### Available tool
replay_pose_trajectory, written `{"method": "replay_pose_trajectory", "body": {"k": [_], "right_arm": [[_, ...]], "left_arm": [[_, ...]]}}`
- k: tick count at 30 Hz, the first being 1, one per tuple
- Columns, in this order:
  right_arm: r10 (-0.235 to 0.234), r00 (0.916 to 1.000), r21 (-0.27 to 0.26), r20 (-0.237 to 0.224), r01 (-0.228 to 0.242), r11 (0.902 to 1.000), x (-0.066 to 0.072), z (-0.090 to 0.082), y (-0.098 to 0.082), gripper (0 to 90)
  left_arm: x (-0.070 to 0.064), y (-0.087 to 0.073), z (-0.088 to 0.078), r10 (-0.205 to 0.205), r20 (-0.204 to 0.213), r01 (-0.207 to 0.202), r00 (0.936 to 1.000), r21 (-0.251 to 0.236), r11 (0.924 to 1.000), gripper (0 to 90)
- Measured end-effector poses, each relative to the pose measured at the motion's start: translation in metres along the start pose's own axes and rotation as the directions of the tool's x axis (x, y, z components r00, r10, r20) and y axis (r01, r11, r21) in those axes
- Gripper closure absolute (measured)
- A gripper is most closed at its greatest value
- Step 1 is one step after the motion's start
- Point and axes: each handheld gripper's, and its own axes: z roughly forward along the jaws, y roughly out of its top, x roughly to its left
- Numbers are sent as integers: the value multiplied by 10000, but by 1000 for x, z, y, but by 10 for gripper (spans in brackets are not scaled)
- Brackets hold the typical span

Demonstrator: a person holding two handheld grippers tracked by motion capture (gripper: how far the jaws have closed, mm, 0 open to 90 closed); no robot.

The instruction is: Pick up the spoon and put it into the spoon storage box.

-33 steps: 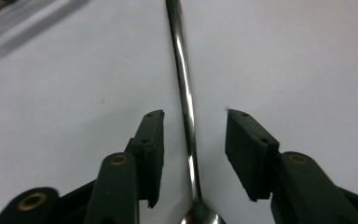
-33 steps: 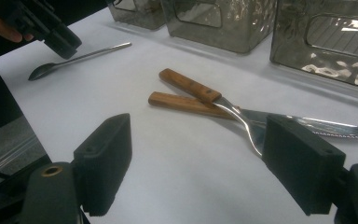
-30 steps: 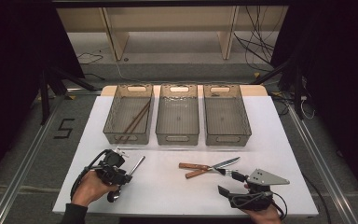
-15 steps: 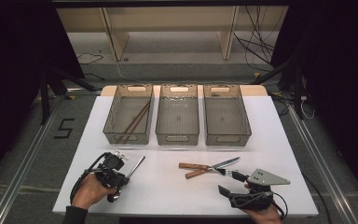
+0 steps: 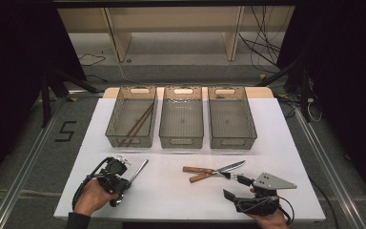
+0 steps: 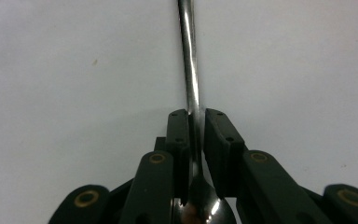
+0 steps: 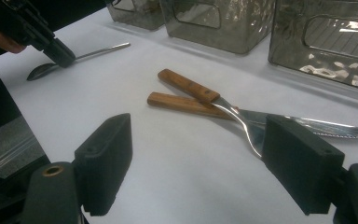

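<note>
Steel spoon [image 5: 134, 172] near front-left corner of white tabletop [image 5: 171, 200], left gripper [image 5: 122, 177] on its bowl end; right gripper [image 5: 234, 187] by front edge, just beside two wooden-handled knives [image 5: 209, 171]. Left gripper view: jaws just closing, now pinching spoon [image 6: 191, 93] at the neck. Right gripper view: jaws spread wide, nothing between, knives [image 7: 200, 100] lying crossed ahead.

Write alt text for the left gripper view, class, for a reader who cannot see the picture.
The left gripper has just been closing its two black jaws around the thin neck of a metal spoon lying on a white table. The spoon's handle runs straight up and away from the camera, and its bowl sits low between the jaws.
</note>
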Motion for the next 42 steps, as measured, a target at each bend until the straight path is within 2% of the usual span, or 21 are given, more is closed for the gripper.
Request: {"method": "replay_pose_trajectory", "body": {"k": [13, 17, 18, 19, 21, 23, 24, 33, 37, 42], "right_arm": [[-16, 10000, -9, -7, 16, 10000, 0, -1, 0, 253], [2, 10000, -6, -7, -2, 10000, 0, -1, 0, 253], [-19, 10000, -19, -16, 19, 10000, 0, -1, 0, 253], [-17, 10000, -25, -18, 17, 10000, 0, -1, 0, 253], [-18, 10000, -27, -16, 18, 10000, 0, -1, 0, 253], [-15, 10000, -24, -20, 15, 10000, 0, -1, 0, 253], [2, 10000, -4, -11, -2, 10000, 0, -1, 0, 253], [7, 10000, -19, -9, -7, 10000, 0, -1, 0, 253], [-2, 10000, -64, -12, 2, 10000, 1, -1, 1, 253], [-128, 9999, -161, -88, 126, 9998, 5, 0, 4, 253]], "left_arm": [[2, -2, 0, 176, -34, -176, 9998, -137, 9998, 845], [4, -3, -2, 195, 260, -186, 9995, -342, 9992, 852], [5, -3, -5, 235, 589, -207, 9980, -474, 9987, 864], [5, -2, -7, 314, 632, -273, 9975, -643, 9976, 891], [4, -2, -7, 328, 103, -323, 9994, -464, 9984, 892], [7, -3, -5, 207, 331, -190, 9992, -530, 9984, 892], [9, -3, -6, 278, 362, -261, 9990, -472, 9985, 892], [6, -2, -9, 406, 452, -379, 9982, -598, 9975, 893], [2, 2, -17, 557, 716, -497, 9959, -835, 9953, 893], [-9, 11, -28, 1158, 963, -1053, 9886, -1080, 9886, 893]]}}
